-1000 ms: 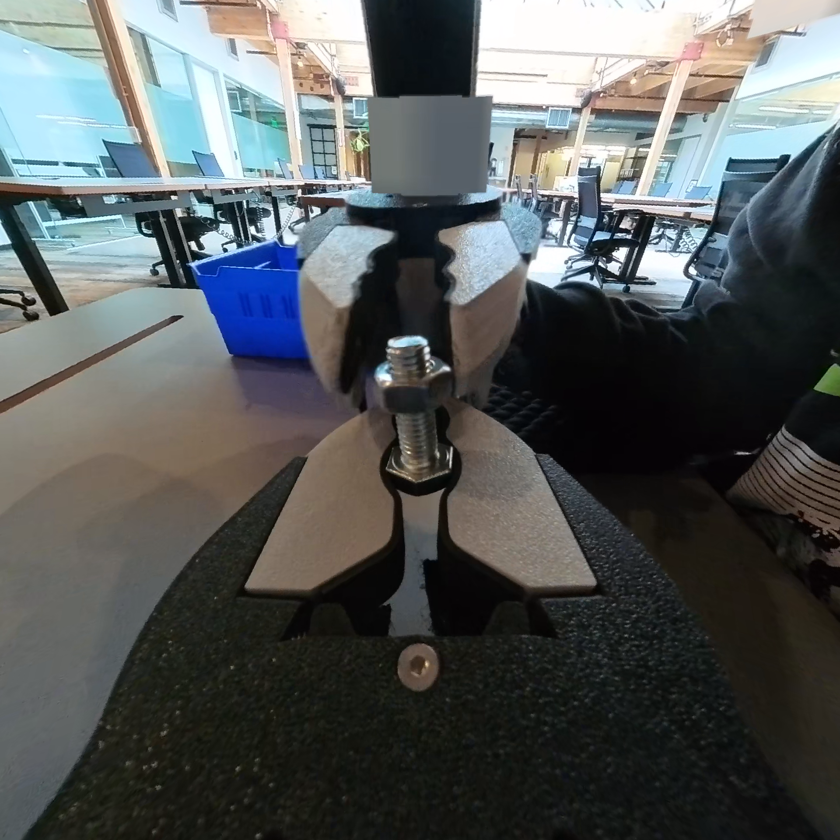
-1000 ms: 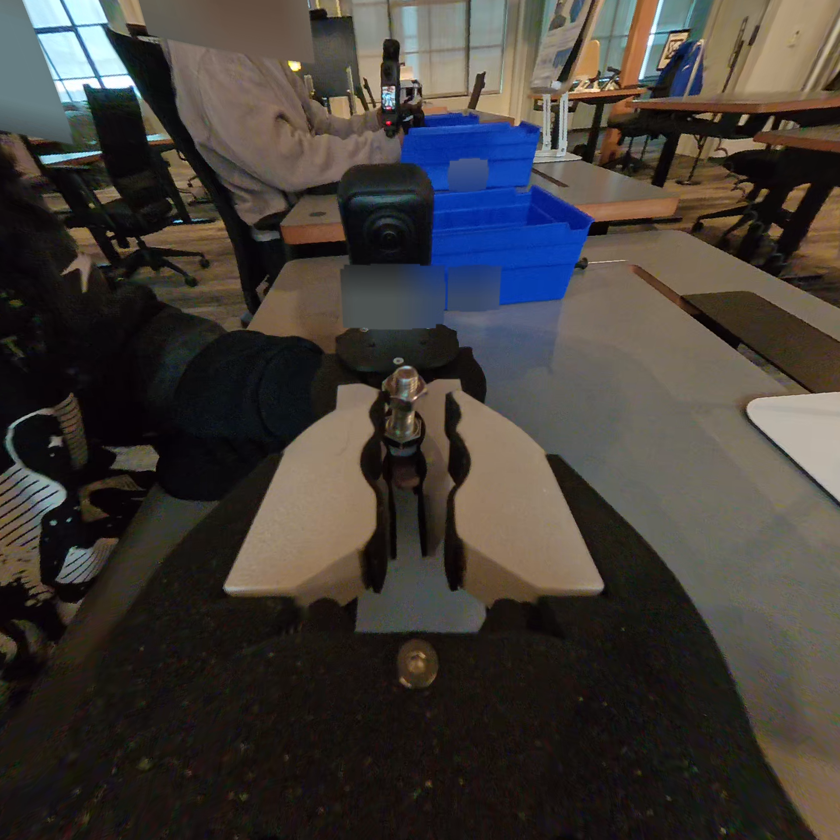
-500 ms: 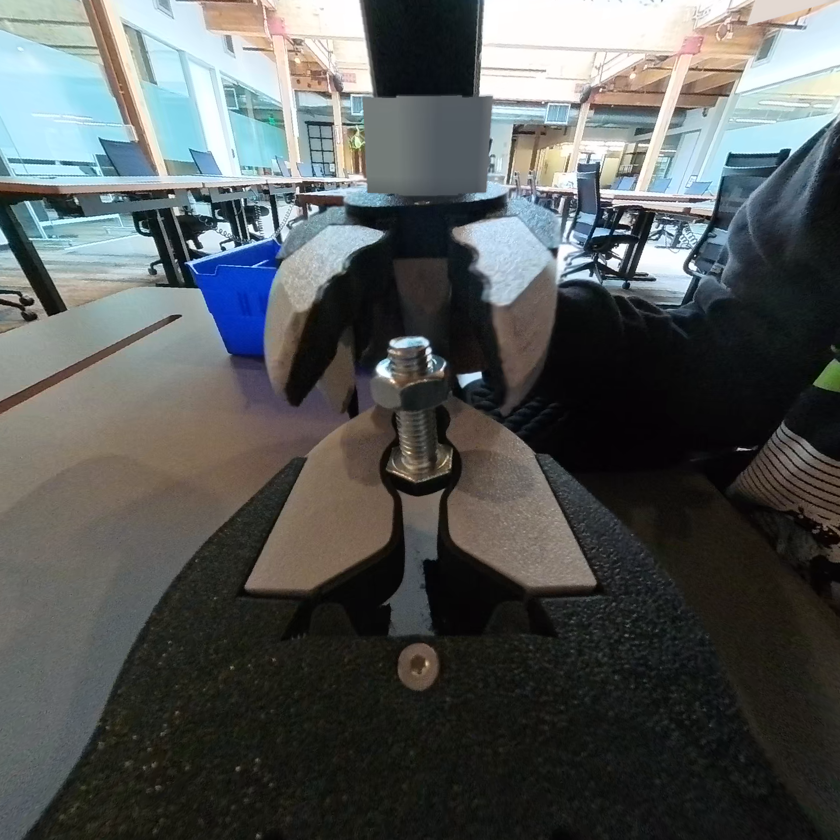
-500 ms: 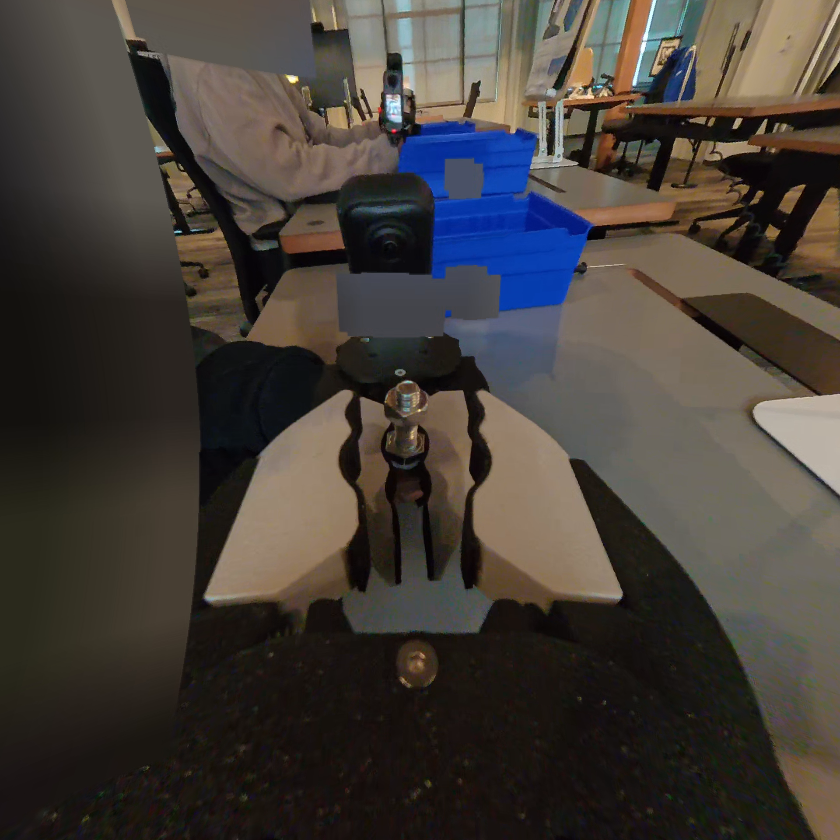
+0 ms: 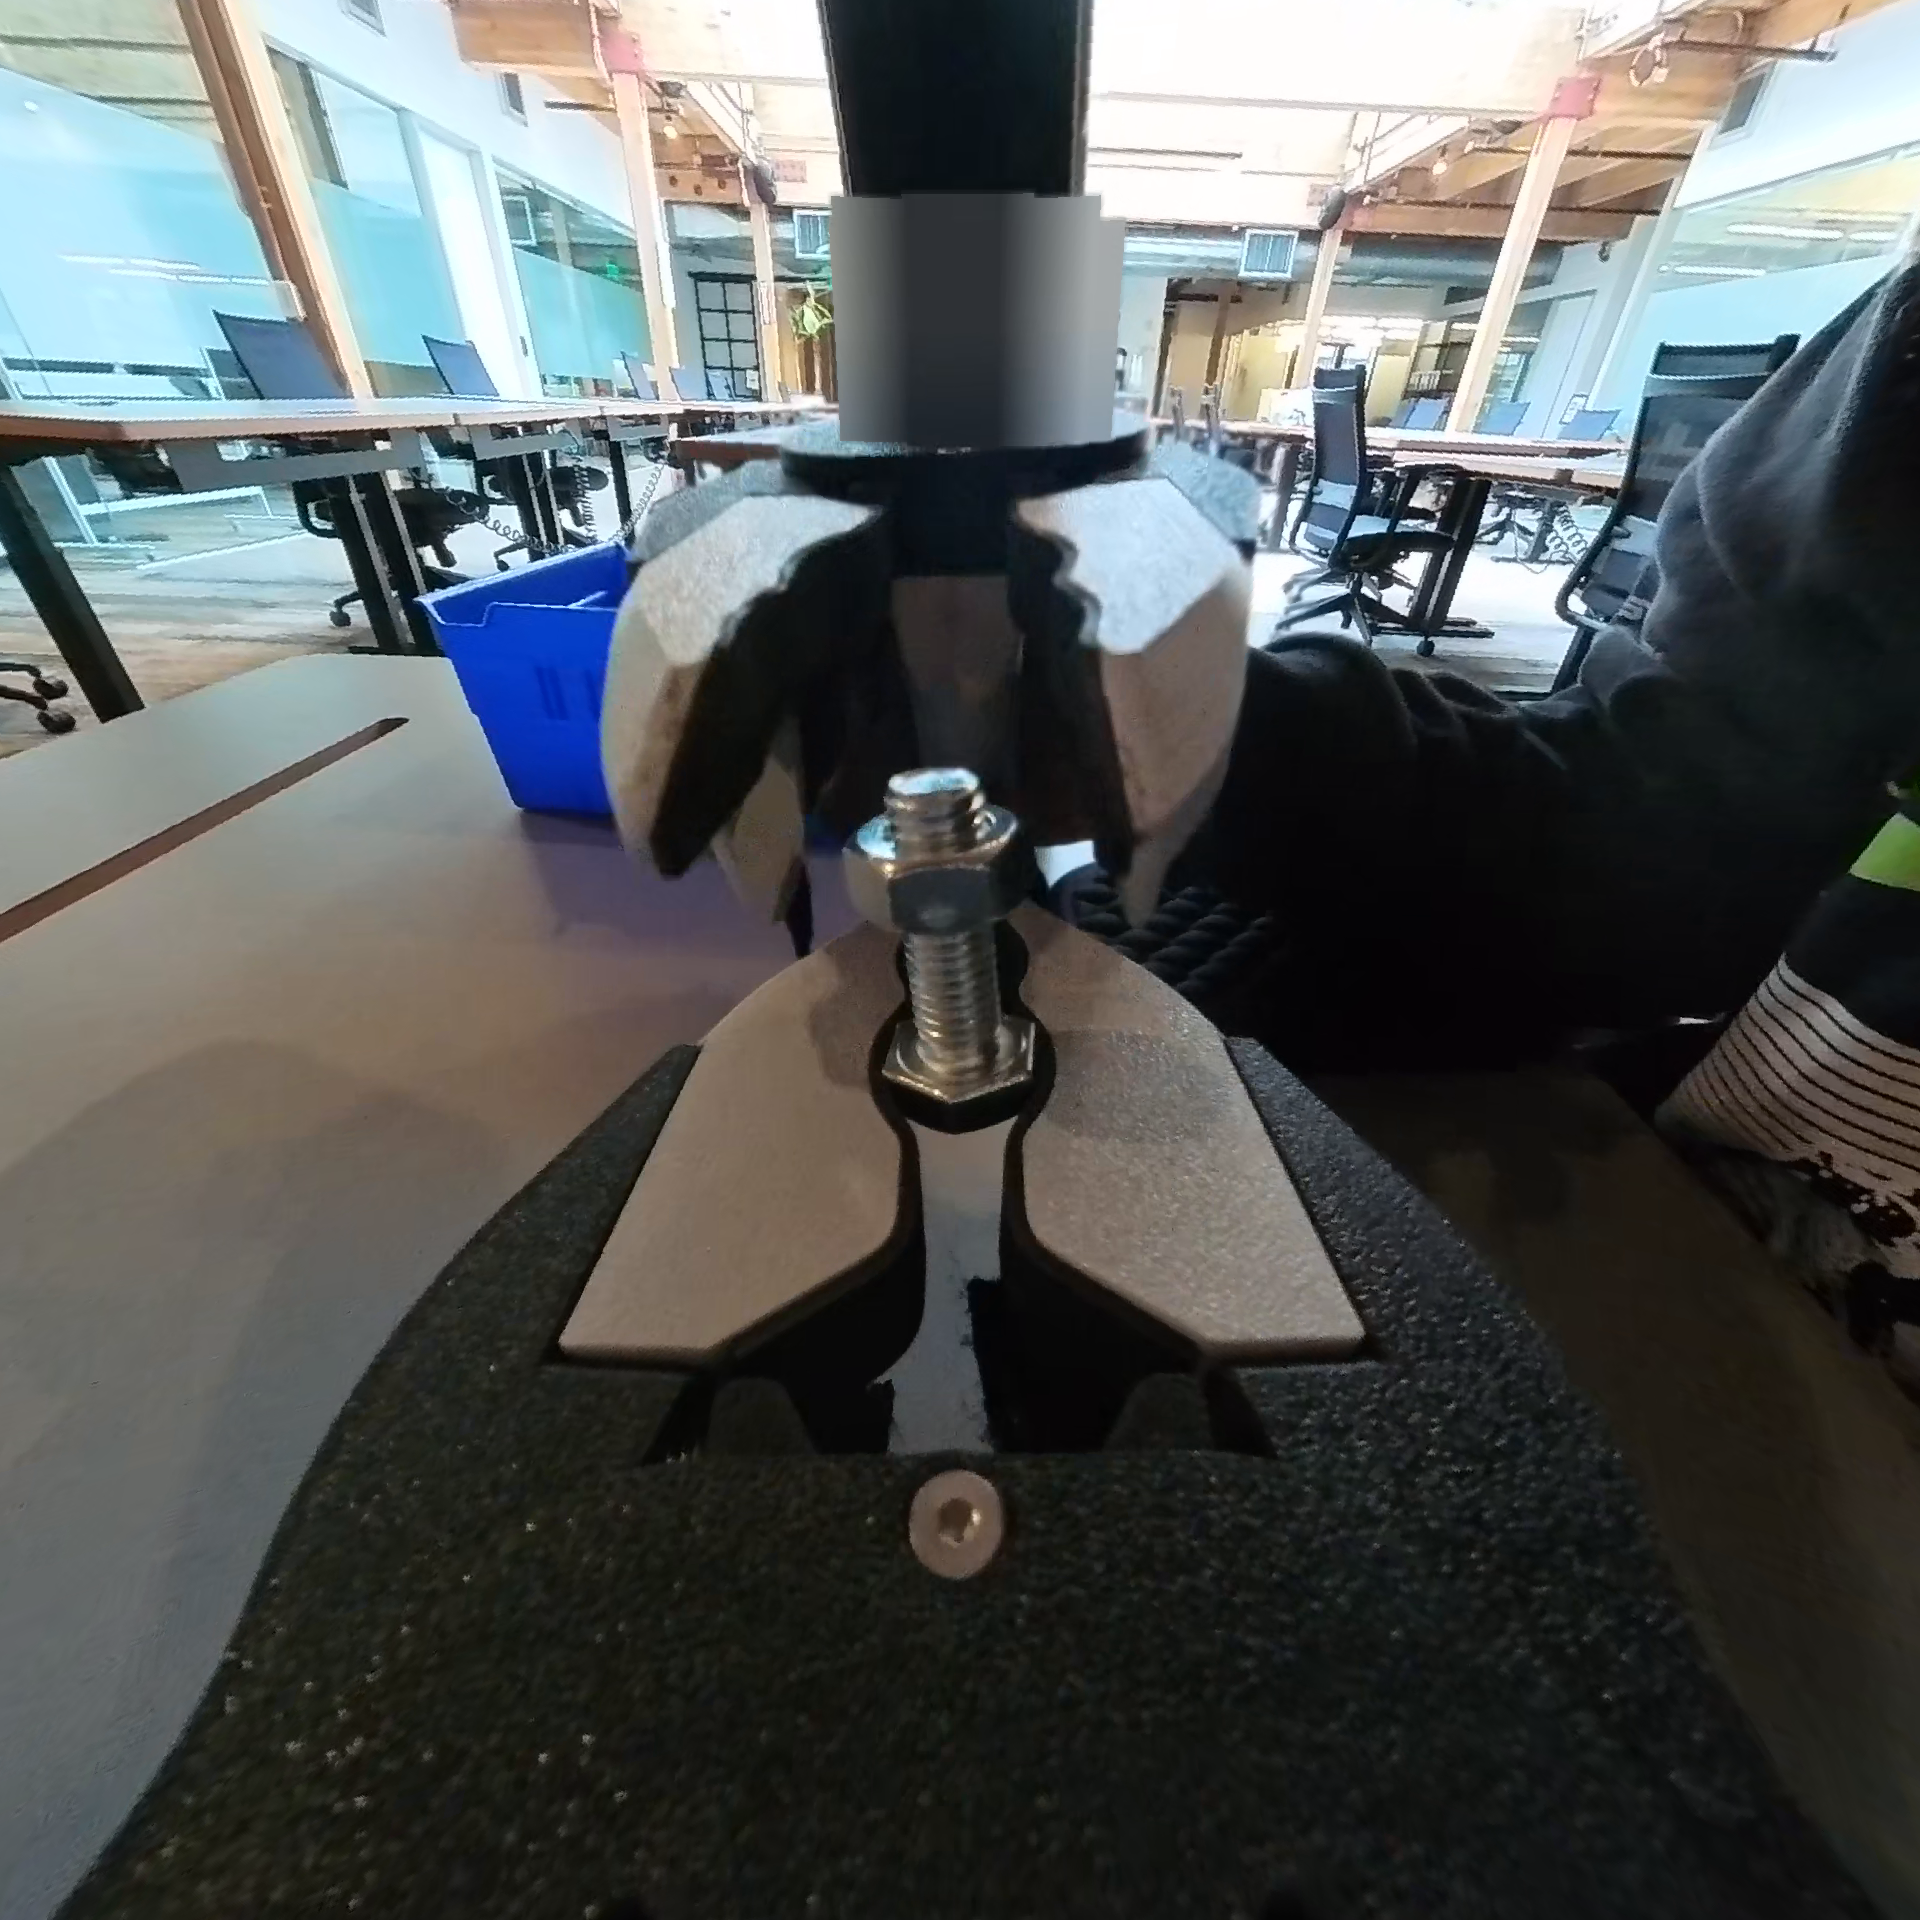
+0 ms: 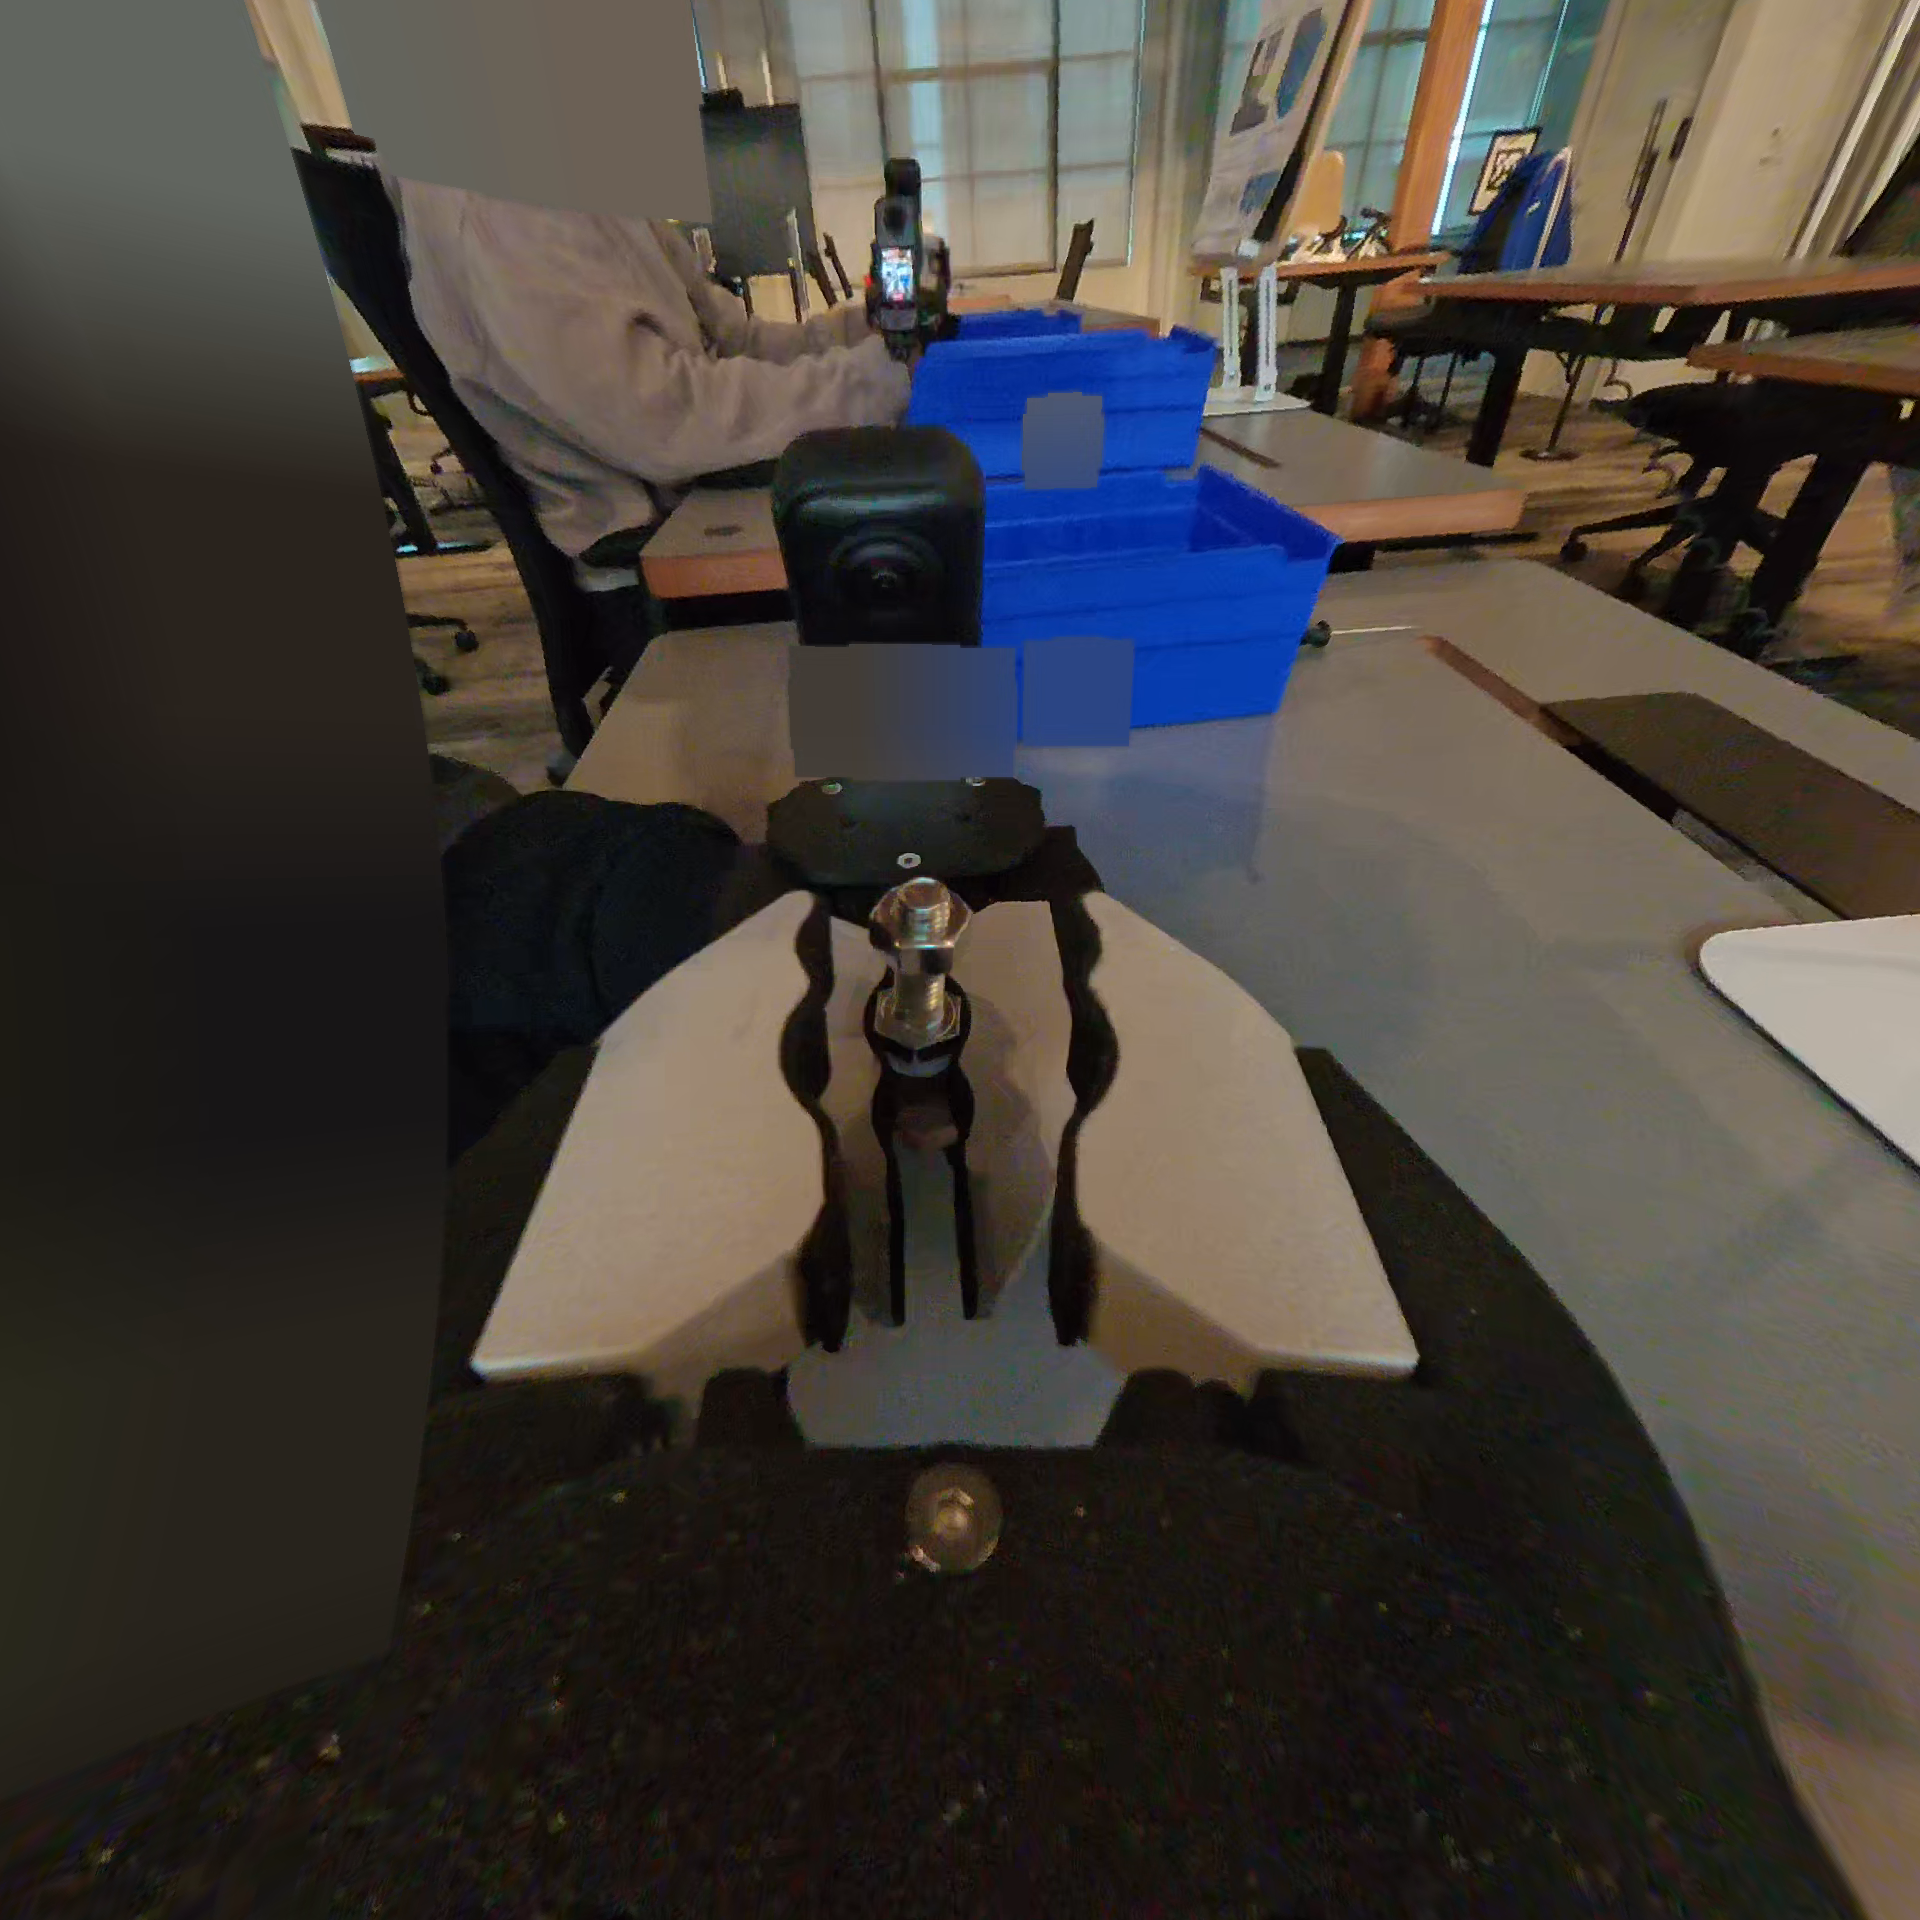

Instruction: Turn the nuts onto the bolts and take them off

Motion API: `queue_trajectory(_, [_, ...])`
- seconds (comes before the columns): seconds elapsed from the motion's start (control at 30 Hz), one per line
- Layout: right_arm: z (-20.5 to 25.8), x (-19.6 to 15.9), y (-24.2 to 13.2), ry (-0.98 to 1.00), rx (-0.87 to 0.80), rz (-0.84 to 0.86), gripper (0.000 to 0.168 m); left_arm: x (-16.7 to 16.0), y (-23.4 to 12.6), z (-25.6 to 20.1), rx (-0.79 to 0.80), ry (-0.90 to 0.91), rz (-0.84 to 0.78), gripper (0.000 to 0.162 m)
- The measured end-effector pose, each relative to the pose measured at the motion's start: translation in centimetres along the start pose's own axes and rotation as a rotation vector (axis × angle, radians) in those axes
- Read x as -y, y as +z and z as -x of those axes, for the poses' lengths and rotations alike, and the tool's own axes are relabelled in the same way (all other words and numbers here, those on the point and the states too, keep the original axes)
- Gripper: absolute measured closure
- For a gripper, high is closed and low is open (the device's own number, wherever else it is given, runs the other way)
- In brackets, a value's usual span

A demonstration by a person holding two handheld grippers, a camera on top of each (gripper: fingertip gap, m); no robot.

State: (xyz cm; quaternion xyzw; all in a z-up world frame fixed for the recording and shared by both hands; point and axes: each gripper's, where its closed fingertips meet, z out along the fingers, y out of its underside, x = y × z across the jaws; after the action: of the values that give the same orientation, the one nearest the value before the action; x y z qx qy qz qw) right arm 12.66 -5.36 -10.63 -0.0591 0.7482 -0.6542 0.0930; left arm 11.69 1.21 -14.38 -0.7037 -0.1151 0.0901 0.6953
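Observation:
A silver bolt (image 5: 948,992) stands upright with its hex head clamped between the fingertips of my left gripper (image 5: 956,961), which is shut on it. A silver nut (image 5: 930,868) sits on the thread near the bolt's top end. My right gripper faces it from the far side; its fingers (image 5: 717,665) are spread wide on either side of the nut and do not touch it. In the right wrist view the bolt (image 6: 920,997) and the nut (image 6: 920,925) stand in the gap of my open right gripper (image 6: 935,909).
The grey table (image 5: 260,987) lies under both grippers. A blue bin (image 6: 1143,592) stands at its far side, also in the left wrist view (image 5: 530,675). A white pad (image 6: 1829,1018) and a dark mat (image 6: 1745,769) lie at right. A person (image 6: 623,364) sits at another table. Some 7 cm of space lies between my two pairs of fingers.
My right gripper has opened: its fingers were close around the nut a second ago and now stand wide apart. The nut stays near the bolt's top. My left gripper holds still.

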Motion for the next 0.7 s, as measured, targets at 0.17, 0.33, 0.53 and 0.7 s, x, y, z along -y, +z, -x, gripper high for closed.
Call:
queue_trajectory(0.17, [-0.2,-0.4,-0.4,0.013,0.006,0.017,0.14,0.0,0.0,0.0,0.001,-0.002,-0.001,0.15])
queue_trajectory(0.33, [-1.3,0.5,-2.4,0.005,-0.043,-0.036,0.168,0.2,-0.1,0.1,0.002,-0.004,-0.011,0.151])
queue_trajectory(0.53, [0.1,0.0,-0.3,0.003,0.018,-0.003,0.127,0.0,0.0,-0.1,-0.005,0.001,0.001,0.15])
queue_trajectory(0.7, [-0.4,-0.4,-0.4,0.014,-0.005,0.013,0.133,0.0,0.0,-0.1,-0.007,0.001,0.0,0.15])
